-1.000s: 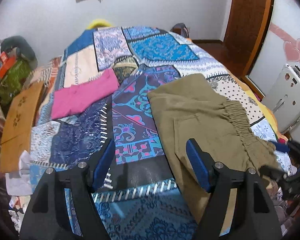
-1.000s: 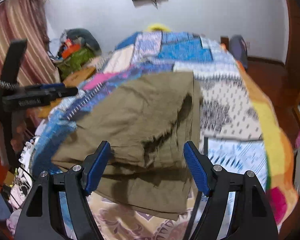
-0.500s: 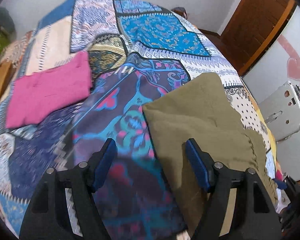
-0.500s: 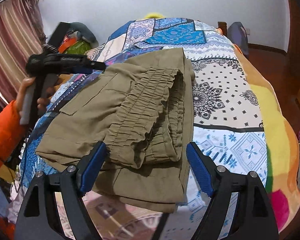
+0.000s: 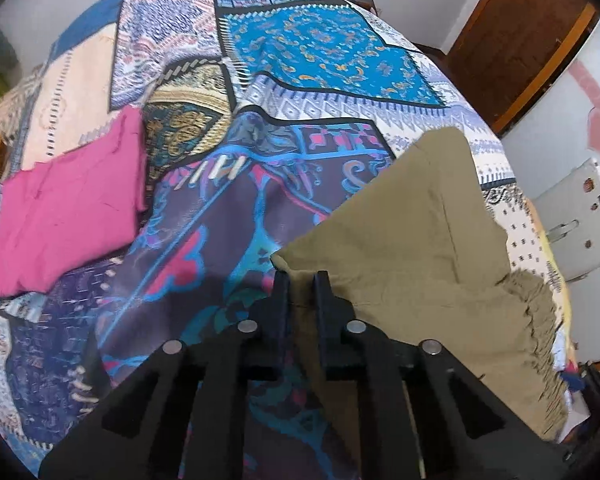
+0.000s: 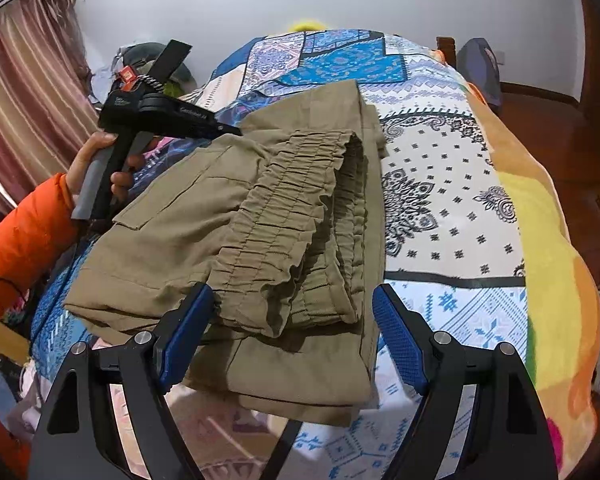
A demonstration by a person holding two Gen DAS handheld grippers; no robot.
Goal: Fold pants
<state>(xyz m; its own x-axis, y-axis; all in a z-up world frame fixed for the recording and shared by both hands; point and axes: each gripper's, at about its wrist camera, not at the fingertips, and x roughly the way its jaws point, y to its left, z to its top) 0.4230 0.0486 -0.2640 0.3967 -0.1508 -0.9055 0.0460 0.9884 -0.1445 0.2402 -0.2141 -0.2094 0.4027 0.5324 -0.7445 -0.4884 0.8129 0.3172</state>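
The olive pants point(image 6: 236, 224) lie folded on the patchwork bedspread point(image 6: 440, 184), elastic waistband point(image 6: 284, 216) on top. In the left wrist view the pants point(image 5: 412, 240) fill the right half. My left gripper point(image 5: 300, 280) is shut on the pants' left edge, cloth pinched between the jaws; it also shows in the right wrist view point(image 6: 224, 130), held by a hand in an orange sleeve. My right gripper point(image 6: 292, 308) is open, jaws wide apart just above the near end of the waistband, holding nothing.
A folded pink garment point(image 5: 68, 208) lies on the bedspread point(image 5: 320, 48) left of the pants. A white appliance point(image 5: 572, 220) and a wooden door point(image 5: 512, 40) stand to the right of the bed. Curtains point(image 6: 24, 100) and clutter point(image 6: 140, 64) stand on the left.
My left gripper has moved forward to the pants' left edge and closed on the cloth. My right gripper has stayed open over the waistband, moving slightly nearer.
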